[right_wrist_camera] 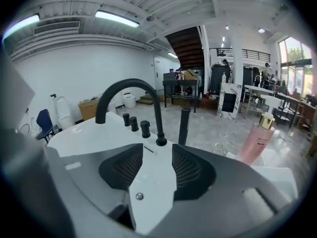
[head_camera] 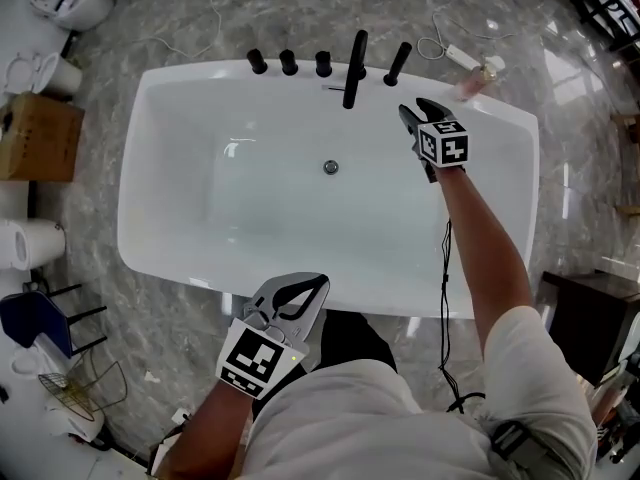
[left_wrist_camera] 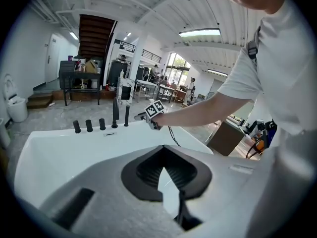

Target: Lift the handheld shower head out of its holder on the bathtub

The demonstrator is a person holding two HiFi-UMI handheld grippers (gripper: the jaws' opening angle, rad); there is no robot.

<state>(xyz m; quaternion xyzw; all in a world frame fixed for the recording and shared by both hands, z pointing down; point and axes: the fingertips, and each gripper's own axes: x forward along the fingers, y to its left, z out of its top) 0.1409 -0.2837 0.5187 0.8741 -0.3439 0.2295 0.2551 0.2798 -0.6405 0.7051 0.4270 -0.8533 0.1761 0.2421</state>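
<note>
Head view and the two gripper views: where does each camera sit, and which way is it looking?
Head view: on the person's head, looking down on the bathtub; both arms, the left gripper and the right gripper show.
Left gripper view: rides the left gripper, looking along its shut fingers across the tub to the taps; the right arm and chest show.
Right gripper view: rides the right gripper, looking between its open fingers at the handheld shower head; no body shows.
Shared: both gripper views show the taps.

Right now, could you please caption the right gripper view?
Open right claw faces the black handheld shower head on the bathtub.
</note>
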